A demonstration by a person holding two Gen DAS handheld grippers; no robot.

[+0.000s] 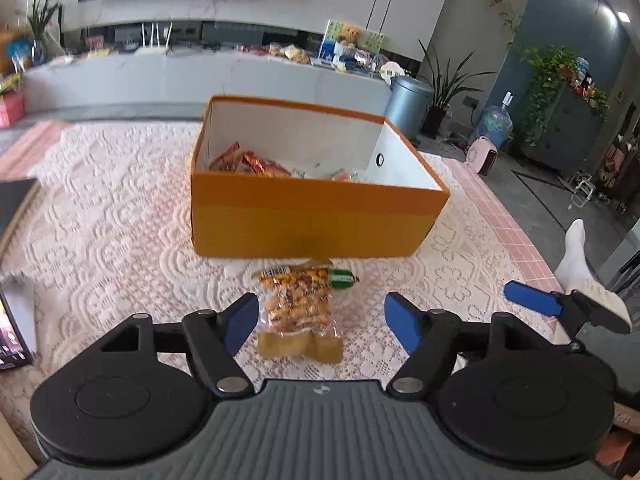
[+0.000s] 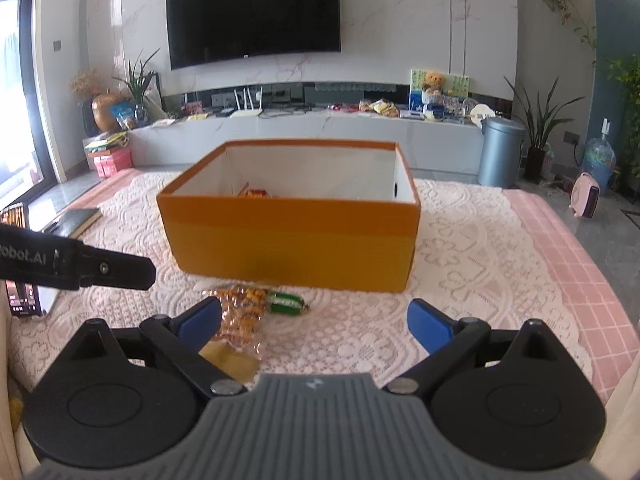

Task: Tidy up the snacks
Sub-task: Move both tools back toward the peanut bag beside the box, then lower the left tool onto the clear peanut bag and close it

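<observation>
An orange box (image 1: 312, 220) with a white inside stands on the lace-covered table and holds several red snack packets (image 1: 248, 162). In front of it lie a clear bag of orange snacks (image 1: 298, 304) and a small green packet (image 1: 342, 277). My left gripper (image 1: 322, 322) is open, just above the table, with the snack bag between its blue fingers. My right gripper (image 2: 316, 322) is open and empty; the box (image 2: 292, 248), the snack bag (image 2: 242, 314) by its left finger and the green packet (image 2: 286, 302) lie ahead. The left gripper's finger (image 2: 116, 270) shows at the left of the right wrist view.
The lace tablecloth (image 1: 120, 200) covers a pink-edged table. A dark book (image 2: 78, 220) and a phone (image 2: 24, 300) lie at the left. The right gripper's finger (image 1: 532, 300) shows at the right edge of the left wrist view. A TV console, bin and plants stand behind.
</observation>
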